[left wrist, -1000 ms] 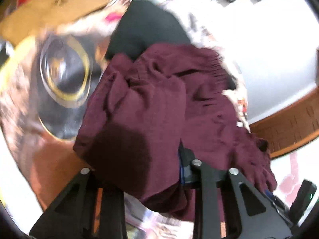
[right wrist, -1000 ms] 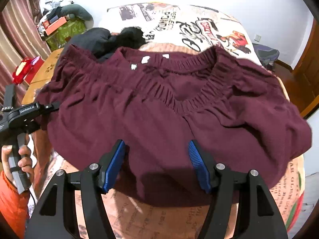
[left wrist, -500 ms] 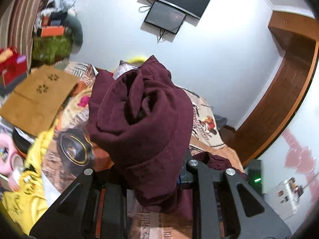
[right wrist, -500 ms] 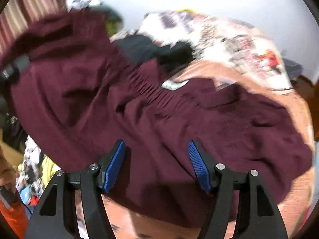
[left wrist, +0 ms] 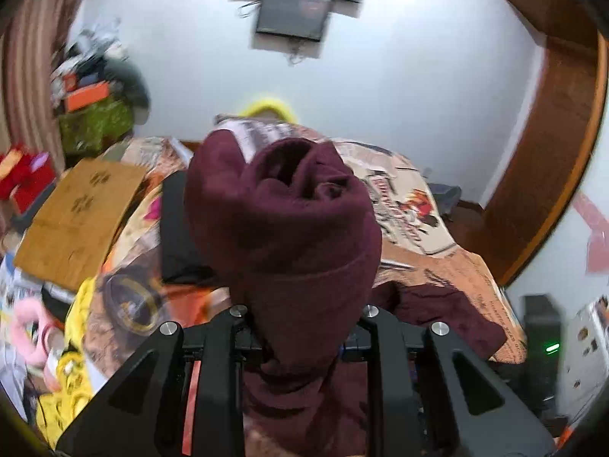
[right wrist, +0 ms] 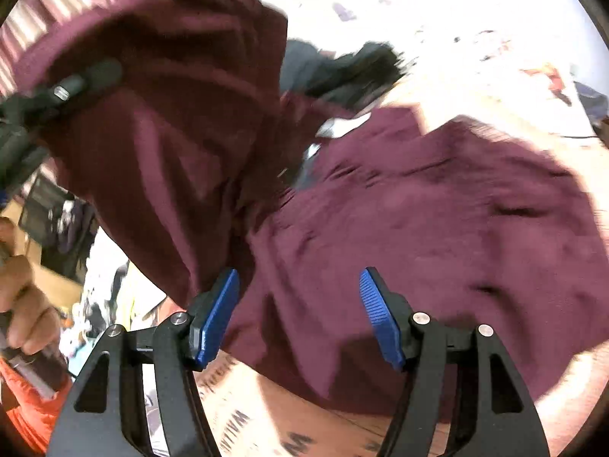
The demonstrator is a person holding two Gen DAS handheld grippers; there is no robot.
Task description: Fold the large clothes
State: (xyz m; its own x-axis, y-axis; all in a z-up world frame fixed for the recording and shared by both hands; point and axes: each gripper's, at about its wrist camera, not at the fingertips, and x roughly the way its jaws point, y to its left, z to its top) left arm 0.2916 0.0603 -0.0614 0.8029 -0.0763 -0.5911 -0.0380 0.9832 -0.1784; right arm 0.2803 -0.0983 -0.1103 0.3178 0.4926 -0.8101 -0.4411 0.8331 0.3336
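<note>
The left gripper (left wrist: 300, 327) has its jaws closed on a thick bunch of the maroon garment (left wrist: 289, 224), which rises in a rolled lump in front of its camera and hides the pads completely; from the right wrist view the same gripper (right wrist: 82, 83) shows as a dark bar buried in the raised cloth, with the person's left hand (right wrist: 19, 304) on the handle at the frame's left edge above an orange sleeve (right wrist: 26, 411). The right gripper (right wrist: 298, 314) hangs with its jaws apart, blue pads (right wrist: 377, 312) on either side of a clear gap, nothing pinched between them; the left pad sits against the hanging fold of the garment, though whether it truly touches is hard to tell through the blur. The rest of the garment lies spread on the bed (right wrist: 316, 415), beyond the right gripper, its white label (right wrist: 342, 125) showing near the neckline. Just behind the garment lies a black piece of clothing (right wrist: 354, 72), partly covered by the lifted fold. In the left wrist view, a flat brown cardboard sheet (left wrist: 80, 221) lies to the left of the garment, with yellow fabric (left wrist: 76, 365) below it at the bed's edge. Far behind the garment a dark screen (left wrist: 293, 15) hangs on the white wall, and a wooden door frame (left wrist: 552, 144) curves along the right.
</note>
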